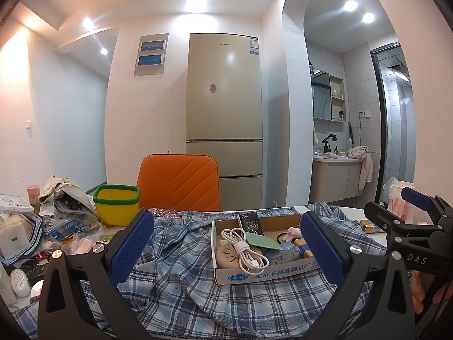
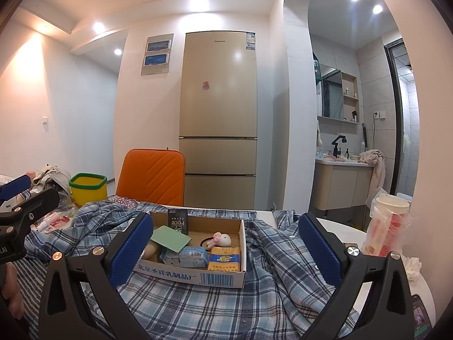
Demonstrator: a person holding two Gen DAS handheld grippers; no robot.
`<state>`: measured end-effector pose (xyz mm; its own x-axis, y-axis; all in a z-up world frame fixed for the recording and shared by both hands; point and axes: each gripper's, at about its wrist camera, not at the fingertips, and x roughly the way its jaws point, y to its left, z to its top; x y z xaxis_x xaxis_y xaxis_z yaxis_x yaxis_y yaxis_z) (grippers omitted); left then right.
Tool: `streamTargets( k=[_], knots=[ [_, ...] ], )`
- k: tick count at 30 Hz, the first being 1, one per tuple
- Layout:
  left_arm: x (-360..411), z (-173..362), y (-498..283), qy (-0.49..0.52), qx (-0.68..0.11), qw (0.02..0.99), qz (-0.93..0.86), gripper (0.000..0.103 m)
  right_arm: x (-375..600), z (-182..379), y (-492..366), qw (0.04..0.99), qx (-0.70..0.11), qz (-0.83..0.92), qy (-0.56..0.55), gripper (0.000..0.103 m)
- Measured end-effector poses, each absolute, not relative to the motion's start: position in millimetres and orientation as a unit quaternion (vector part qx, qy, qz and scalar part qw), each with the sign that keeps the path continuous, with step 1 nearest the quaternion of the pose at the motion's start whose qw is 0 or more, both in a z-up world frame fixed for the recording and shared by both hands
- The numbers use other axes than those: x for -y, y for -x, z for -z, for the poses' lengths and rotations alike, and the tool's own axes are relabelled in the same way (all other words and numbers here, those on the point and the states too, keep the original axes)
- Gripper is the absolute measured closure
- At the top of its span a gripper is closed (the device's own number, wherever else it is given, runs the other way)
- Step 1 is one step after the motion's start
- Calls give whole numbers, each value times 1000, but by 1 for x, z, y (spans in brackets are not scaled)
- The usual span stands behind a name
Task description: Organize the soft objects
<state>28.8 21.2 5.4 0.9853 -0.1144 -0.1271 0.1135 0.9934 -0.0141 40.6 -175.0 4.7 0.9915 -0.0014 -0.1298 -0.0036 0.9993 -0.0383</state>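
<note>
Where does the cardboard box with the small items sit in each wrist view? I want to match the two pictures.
Left wrist view: the cardboard box sits lower centre-right on the plaid shirt, between the open left gripper's fingers.
Right wrist view: the cardboard box sits lower centre, toward the left finger of the open right gripper.
Shared landmark: the orange chair behind the table.
</note>
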Motion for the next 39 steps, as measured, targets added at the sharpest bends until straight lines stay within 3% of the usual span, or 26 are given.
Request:
streamTargets(
  k=[25,39],
  knots=[
    [-22,-1,-37,3,-82,995,61,0,175,-2,-49,996,-87,-4,21,0],
    [-25,11,-74,17,-179,982,64,0,188,9,-93,980,-196,18,-6,0]
  ],
)
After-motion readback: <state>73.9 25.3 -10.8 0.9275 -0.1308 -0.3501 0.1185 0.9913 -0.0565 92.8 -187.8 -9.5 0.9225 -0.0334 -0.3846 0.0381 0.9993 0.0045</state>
